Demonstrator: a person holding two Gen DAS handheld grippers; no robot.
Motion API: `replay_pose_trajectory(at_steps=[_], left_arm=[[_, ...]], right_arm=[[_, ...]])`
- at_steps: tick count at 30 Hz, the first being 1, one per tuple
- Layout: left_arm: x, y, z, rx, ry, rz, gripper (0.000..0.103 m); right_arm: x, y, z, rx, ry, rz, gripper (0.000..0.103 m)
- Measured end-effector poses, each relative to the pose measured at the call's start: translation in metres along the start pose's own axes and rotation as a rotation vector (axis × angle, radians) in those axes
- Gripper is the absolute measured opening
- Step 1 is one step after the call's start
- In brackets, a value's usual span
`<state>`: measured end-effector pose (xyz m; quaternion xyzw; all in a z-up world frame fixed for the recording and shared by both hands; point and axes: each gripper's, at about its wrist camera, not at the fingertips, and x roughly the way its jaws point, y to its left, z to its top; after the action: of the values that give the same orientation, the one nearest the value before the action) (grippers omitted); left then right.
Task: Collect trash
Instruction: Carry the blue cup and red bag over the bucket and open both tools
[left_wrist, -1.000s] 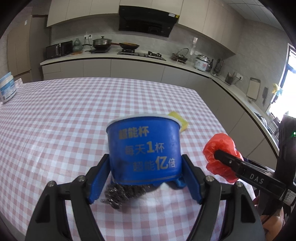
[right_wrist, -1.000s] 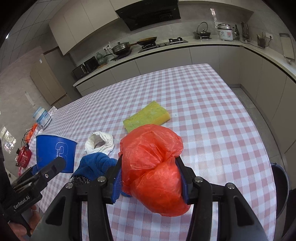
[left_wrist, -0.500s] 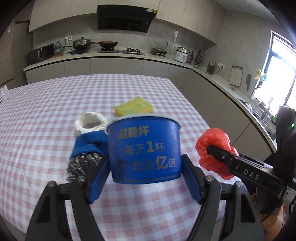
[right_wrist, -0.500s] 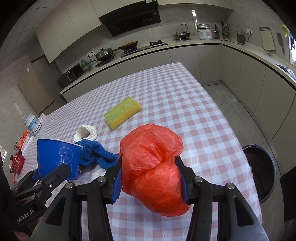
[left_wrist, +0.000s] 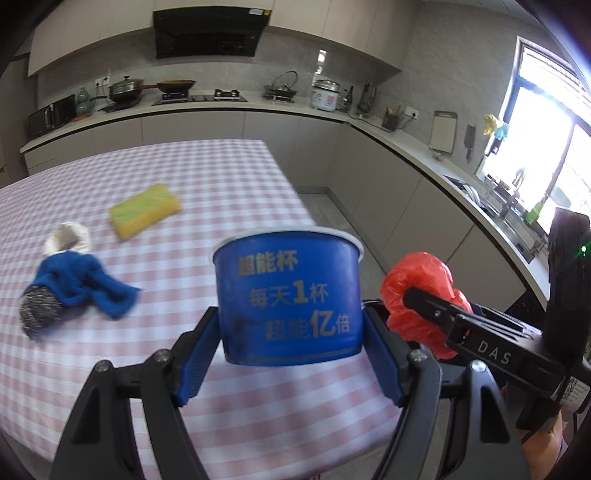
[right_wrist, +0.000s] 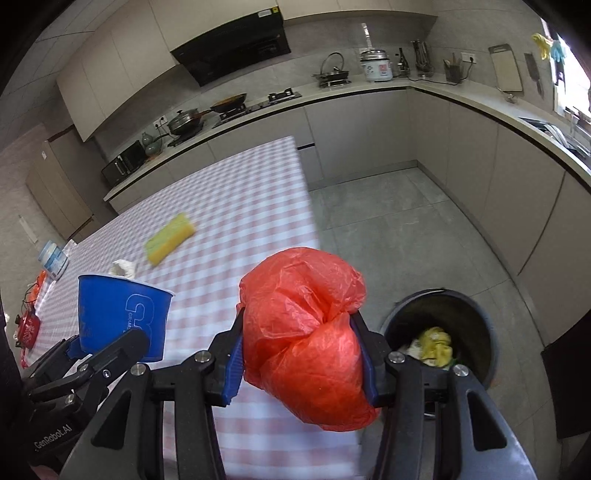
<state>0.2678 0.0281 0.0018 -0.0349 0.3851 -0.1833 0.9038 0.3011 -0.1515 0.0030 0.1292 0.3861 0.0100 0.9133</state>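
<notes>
Trash fills both your tools: your left gripper (left_wrist: 290, 343) is clamped on the upright blue paper cup (left_wrist: 288, 295), held above the checked table (left_wrist: 221, 184) edge. Your right gripper (right_wrist: 301, 354) squeezes the red plastic bag (right_wrist: 306, 332), with the open dark bin (right_wrist: 476, 325) on the floor at three o'clock of it.

Blue paper cup (left_wrist: 288, 302), gold print, 3 lines: "超能杯", "每天1杯", "超能亿倍". Its other side, right wrist view: big white "3" w/ small vertical text, too small to read. Right gripper (left_wrist: 397, 312) arm: "DAS". Left gripper (right_wrist: 110, 339) body: "GenRobot.AI".
</notes>
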Motion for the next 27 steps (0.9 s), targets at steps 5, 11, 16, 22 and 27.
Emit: replay_pose_trajectory(at_steps=[5, 11, 16, 22, 27], left_arm=[[0.028, -0.065, 0.002, 0.039, 0.025, -0.056, 0.076], [0.062, -0.124, -0.004, 0.083, 0.075, -0.113, 0.076], [0.092, -0.155, -0.013, 0.114, 0.124, -0.119, 0.076], [0.121, -0.166, -0.028, 0.116, 0.181, -0.071, 0.076], [0.143, -0.168, -0.040, 0.108, 0.220, -0.010, 0.076]], right_arm=[[-0.020, -0.069, 0.002, 0.033, -0.007, -0.053, 0.052], [-0.033, -0.141, -0.005, 0.092, -0.001, -0.113, 0.053], [-0.030, -0.189, -0.016, 0.138, 0.026, -0.140, 0.053], [-0.006, -0.225, -0.026, 0.168, 0.071, -0.140, 0.053], [0.027, -0.240, -0.029, 0.174, 0.119, -0.116, 0.053]])
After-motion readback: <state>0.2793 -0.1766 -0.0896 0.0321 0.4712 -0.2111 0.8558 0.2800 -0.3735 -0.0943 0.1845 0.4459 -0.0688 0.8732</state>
